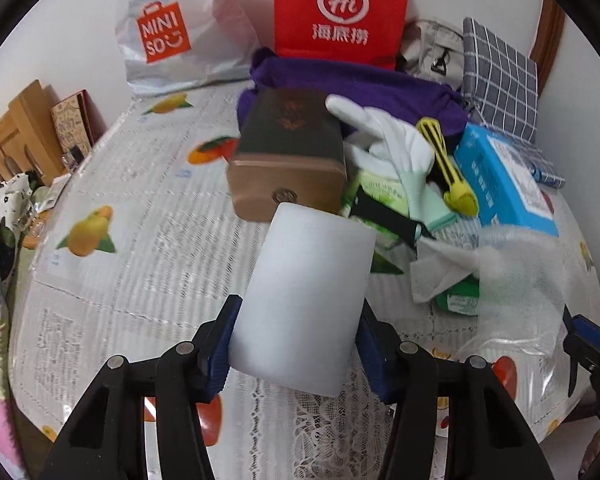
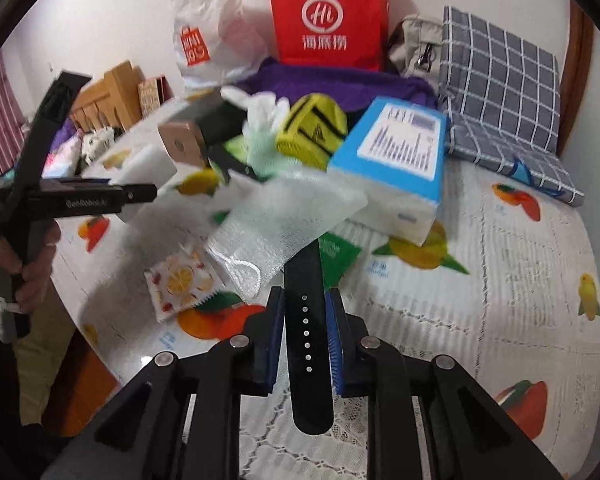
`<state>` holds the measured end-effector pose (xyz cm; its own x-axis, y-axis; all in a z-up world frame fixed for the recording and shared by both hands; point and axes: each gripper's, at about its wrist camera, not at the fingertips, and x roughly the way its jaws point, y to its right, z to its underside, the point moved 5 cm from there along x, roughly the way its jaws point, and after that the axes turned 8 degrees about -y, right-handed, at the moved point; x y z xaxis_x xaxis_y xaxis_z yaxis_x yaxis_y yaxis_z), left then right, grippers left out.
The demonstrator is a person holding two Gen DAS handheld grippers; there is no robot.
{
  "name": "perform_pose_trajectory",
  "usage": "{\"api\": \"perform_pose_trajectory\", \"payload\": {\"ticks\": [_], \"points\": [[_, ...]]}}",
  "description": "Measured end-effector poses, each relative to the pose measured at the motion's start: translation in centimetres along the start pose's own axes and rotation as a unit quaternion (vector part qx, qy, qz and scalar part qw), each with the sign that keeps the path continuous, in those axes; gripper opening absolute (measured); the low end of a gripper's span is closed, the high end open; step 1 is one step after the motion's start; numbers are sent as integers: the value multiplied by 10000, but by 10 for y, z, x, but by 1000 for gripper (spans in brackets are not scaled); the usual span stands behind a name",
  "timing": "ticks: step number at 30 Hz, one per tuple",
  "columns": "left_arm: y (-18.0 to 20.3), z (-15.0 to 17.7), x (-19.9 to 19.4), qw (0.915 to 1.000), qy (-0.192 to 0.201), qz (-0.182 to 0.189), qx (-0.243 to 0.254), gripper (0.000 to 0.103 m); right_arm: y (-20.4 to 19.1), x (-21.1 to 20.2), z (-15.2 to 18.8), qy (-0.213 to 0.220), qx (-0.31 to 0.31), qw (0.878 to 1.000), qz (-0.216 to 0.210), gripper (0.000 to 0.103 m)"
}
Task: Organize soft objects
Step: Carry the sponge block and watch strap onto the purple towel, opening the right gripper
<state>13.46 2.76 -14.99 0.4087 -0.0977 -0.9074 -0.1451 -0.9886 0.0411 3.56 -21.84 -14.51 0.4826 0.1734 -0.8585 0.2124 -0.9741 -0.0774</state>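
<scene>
White wall backs the desk (image 1: 112,248), spread with a fruit-print plastic cloth, and a red paper carrier bag (image 1: 342,10) stands at the rear. Left of that bag's line, the left tool (image 1: 296,346) is clamped on a white foam block (image 1: 306,300), lifted clear; right of it, the right tool (image 2: 306,334) pinches a black perforated watch strap (image 2: 310,352). Both look freshly picked; next comes choosing a drop spot. The strap's far end is hidden under bubble wrap (image 2: 284,224).

claw (image 1: 296,344): black linkage arms | silver pivot screws | blue ribbed pads (image 1: 220,356)
</scene>
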Motion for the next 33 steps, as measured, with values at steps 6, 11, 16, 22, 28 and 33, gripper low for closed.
{"api": "perform_pose_trajectory", "payload": {"ticks": [6,11,16,22,28,33], "points": [[-3,-9,-25,9998,210,-23,-25,52,-13,-28,-26,351,-120,9993,-52,20],[-9,-15,-40,9993,355,-56,-77,52,-13,-43,-41,548,-146,9983,112,20],[-15,-19,-43,9990,411,-70,-136,52,-1,-40,-41,466,-10,9986,256,20],[-22,-29,-36,9991,336,-9,-263,52,19,-34,-44,438,228,9982,331,20],[-20,-55,-27,9992,306,-101,-230,52,39,-24,-72,525,322,9968,501,20],[-18,-89,-24,9988,361,-284,-188,52,59,-11,-103,611,456,9952,616,20]]}}
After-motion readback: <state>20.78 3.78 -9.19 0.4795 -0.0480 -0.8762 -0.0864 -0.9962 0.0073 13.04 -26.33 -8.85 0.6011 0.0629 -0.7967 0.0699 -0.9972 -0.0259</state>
